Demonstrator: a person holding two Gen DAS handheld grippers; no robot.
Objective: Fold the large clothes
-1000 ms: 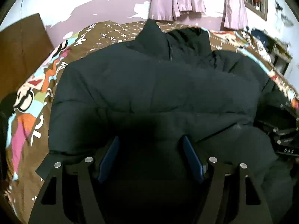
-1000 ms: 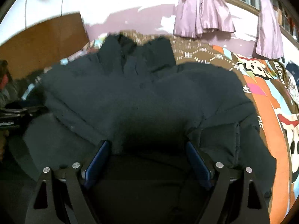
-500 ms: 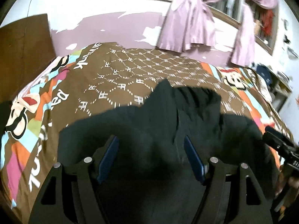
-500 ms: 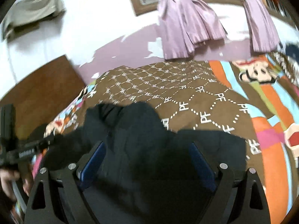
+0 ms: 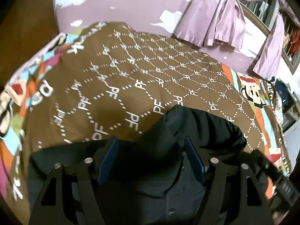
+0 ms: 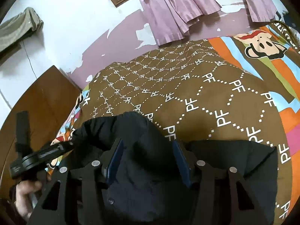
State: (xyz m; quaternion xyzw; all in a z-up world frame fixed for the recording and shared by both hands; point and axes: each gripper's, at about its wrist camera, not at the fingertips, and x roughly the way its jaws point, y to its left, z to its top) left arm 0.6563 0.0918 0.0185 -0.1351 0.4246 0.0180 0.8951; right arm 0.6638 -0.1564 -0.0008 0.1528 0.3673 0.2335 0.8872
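Note:
A black puffer jacket lies on a brown patterned bedspread, with its collar humped up just ahead of both grippers. My left gripper has jacket fabric filling the gap between its blue pads; its jaws are closing. A straight jacket edge runs left from its fingertips. In the right wrist view the jacket also fills my right gripper, whose jaws are closing on it, and a straight edge runs right from its fingertips. The left gripper's body shows beside it, held by a hand.
The bedspread stretches ahead to a peeling purple wall. Purple curtains hang at the far right below a window. A wooden board stands along the bed's left side. A grey-green cloth hangs on the wall. Cluttered shelves stand at the right.
Both grippers travelled forward and up over the jacket toward its collar, the straight jacket edge moving along with them. Much more bare bedspread now shows ahead. The right jaws stand narrower than before.

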